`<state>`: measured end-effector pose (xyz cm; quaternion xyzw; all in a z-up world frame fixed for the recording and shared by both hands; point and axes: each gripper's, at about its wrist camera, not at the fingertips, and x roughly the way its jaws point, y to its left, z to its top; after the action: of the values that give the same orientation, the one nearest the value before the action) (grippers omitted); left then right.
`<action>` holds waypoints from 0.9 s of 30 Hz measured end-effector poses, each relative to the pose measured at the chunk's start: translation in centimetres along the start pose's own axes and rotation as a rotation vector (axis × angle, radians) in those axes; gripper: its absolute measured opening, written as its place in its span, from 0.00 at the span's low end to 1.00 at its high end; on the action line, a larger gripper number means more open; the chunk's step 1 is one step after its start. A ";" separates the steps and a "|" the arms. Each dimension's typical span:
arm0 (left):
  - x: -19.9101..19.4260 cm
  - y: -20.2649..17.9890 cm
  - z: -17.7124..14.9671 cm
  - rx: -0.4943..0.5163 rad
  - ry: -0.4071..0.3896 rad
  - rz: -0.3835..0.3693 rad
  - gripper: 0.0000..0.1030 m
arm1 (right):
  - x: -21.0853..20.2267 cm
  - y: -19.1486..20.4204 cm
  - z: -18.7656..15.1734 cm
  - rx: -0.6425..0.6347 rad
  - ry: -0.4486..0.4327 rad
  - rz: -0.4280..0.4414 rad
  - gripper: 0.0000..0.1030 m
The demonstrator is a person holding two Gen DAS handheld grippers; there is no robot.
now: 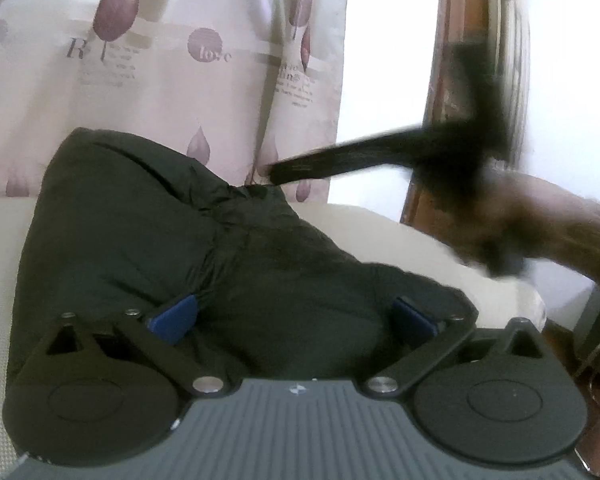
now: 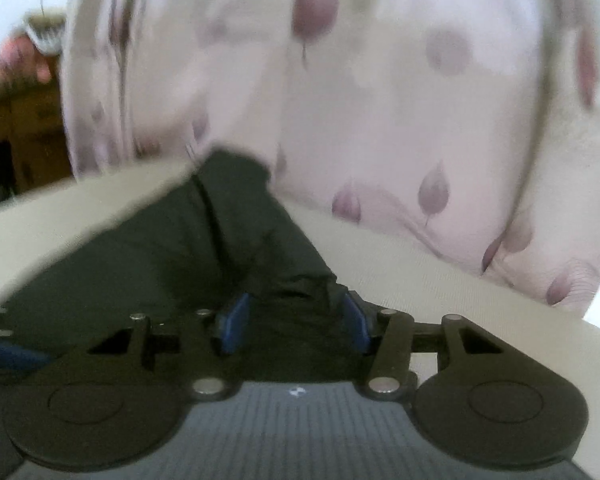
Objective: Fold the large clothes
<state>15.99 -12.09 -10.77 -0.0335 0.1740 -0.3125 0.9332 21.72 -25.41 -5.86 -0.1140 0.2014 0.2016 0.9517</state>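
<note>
A dark green padded garment [image 1: 140, 232] lies heaped on a cream surface [image 1: 380, 224]. My left gripper [image 1: 293, 317] stands open and low over its near part, the blue pads [image 1: 172, 318] wide apart with fabric bulging between them. In the left wrist view my right gripper [image 1: 272, 174], blurred, reaches in from the right to the garment's raised far fold, carried by a hand [image 1: 548, 220]. In its own view the right gripper [image 2: 295, 324] has a bunch of the garment [image 2: 160, 256] filling the gap between its blue pads [image 2: 234, 326], which close on it.
A pale curtain [image 1: 180, 80] with purple leaf prints hangs right behind the cream surface [image 2: 420, 280]. A brown wooden frame [image 1: 440, 80] rises at the right beside a bright window. Wooden furniture [image 2: 20, 128] stands at the far left of the right wrist view.
</note>
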 end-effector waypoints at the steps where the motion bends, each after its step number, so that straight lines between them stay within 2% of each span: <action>1: -0.3 0.0 0.1 -0.005 -0.011 0.002 0.99 | -2.0 0.0 -0.5 0.023 -0.019 0.017 0.50; 3: -1.2 0.0 0.4 -0.035 -0.037 0.007 0.99 | -5.2 0.6 -2.2 0.016 -0.027 0.004 0.50; 6: -3.4 0.2 1.1 -0.077 -0.069 0.058 0.99 | -8.3 2.3 -5.4 -0.029 -0.019 -0.048 0.50; 9: -5.1 -0.1 1.2 -0.037 -0.049 0.159 0.96 | -9.5 4.3 -7.6 -0.089 -0.024 -0.087 0.50; 13: -5.1 0.2 0.4 0.012 0.025 0.247 0.93 | -7.7 4.6 -9.2 -0.105 0.017 -0.115 0.49; 16: -4.7 0.9 0.1 -0.003 0.036 0.255 0.93 | -5.8 3.7 -10.4 -0.032 0.055 -0.102 0.50; 23: -3.6 1.6 -0.8 -0.007 0.064 0.240 0.94 | -4.2 3.2 -12.4 0.049 0.043 -0.111 0.55; 27: -3.7 0.7 -0.3 0.023 0.070 0.286 0.98 | -4.1 2.2 -12.3 0.143 0.049 -0.109 0.64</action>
<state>13.52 -9.35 -10.01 0.0134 0.2060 -0.1792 0.9619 13.21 -28.45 -15.38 -0.0615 0.2318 0.1319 0.9618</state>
